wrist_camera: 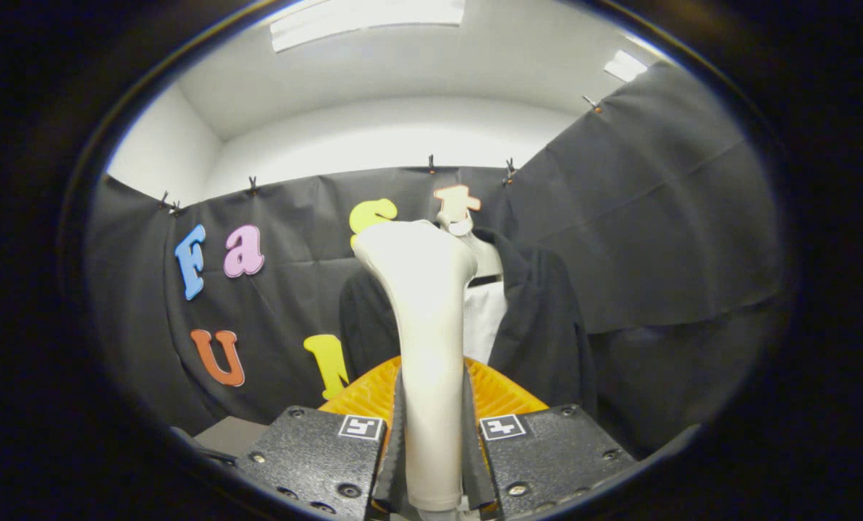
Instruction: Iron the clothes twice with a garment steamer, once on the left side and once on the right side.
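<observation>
Black cloth booth wall, white ceiling w/ light panels. My gripper [431, 441] is clamped on the garment steamer [424, 325] handle, both fingers pressing it, head upright. I see the dark jacket [540, 325] hanging just beyond, over a white shirt [483, 322].

Gripper [431, 449] upright, both fingers [392, 449] pressed against the garment steamer [424, 325] handle between them.

- One gripper [431, 441], its two fingers [394, 434] pressed on either side of one cream garment steamer [421, 304].
- One dark jacket [540, 318] on one hanger [457, 221], far beyond the steamer.
- One white garment [486, 318] inside the jacket.
- Two ceiling lights [366, 18], one left, one far right.
</observation>
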`<state>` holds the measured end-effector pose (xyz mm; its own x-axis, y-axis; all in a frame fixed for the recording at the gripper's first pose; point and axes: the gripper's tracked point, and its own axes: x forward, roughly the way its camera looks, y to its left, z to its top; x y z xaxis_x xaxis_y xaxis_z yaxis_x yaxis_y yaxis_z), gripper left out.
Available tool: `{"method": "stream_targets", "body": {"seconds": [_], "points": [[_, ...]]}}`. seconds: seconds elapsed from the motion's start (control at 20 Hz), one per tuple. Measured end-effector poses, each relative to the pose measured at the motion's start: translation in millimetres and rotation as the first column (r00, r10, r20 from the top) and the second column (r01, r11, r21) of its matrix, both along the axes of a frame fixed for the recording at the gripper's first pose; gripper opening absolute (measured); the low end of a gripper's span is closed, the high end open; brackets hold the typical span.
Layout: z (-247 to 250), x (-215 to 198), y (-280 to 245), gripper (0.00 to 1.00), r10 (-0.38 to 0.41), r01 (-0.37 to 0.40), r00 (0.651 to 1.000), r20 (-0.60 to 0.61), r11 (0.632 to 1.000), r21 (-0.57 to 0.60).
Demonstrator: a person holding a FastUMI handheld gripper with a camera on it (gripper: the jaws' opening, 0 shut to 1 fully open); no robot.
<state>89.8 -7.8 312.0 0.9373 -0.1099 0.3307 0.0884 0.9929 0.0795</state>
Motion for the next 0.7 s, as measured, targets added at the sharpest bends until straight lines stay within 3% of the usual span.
{"method": "stream_targets", "body": {"seconds": [0.35,0.7], "points": [[44,54,-2,0.35,-0.020,0.026,0.996,0.083,0.997,-0.077],[-3,93,1,0.36,-0.015,0.014,1.000,-0.009,0.994,-0.107]]}}
